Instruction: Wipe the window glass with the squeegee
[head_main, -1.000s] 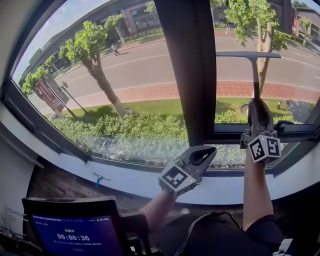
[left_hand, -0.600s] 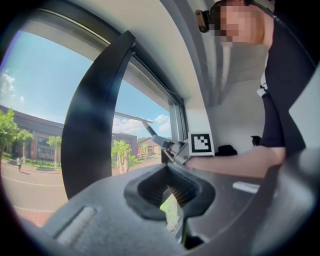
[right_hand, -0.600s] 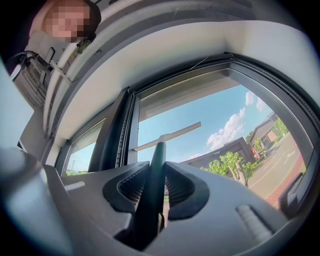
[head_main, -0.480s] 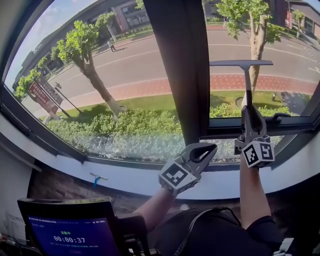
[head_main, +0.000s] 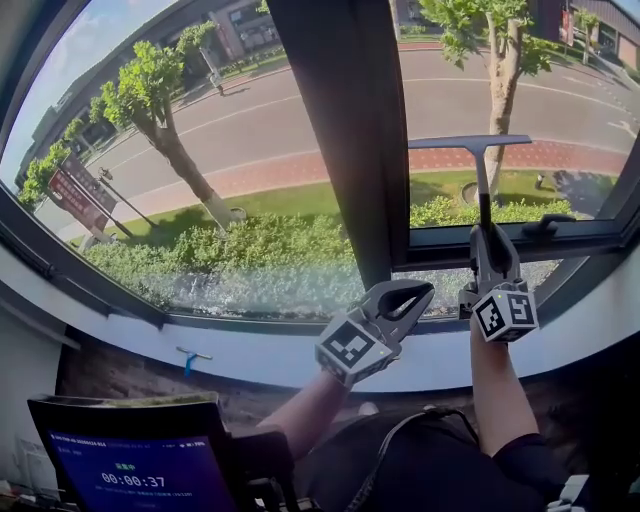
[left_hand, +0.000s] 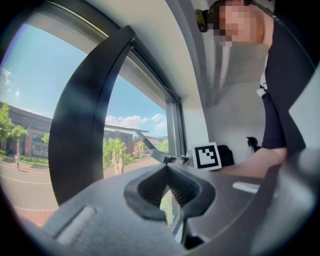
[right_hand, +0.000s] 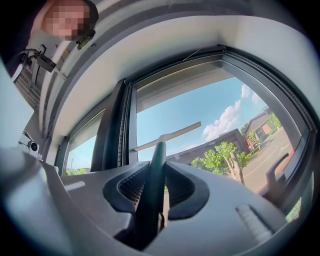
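the right gripper (head_main: 486, 250) is clamping the handle of the squeegee (head_main: 481, 190), whose blade is sitting low on the right pane of the window glass (head_main: 540, 90), a little above the bottom frame (head_main: 520, 238). the handle's long axis is running upright, with the blade lying level across its top. the left gripper (head_main: 415, 297) is hanging closed on nothing near the sill (head_main: 250, 355). to wipe well, i'd judge the blade is wanting even pressure, staying level while drawing straight down.
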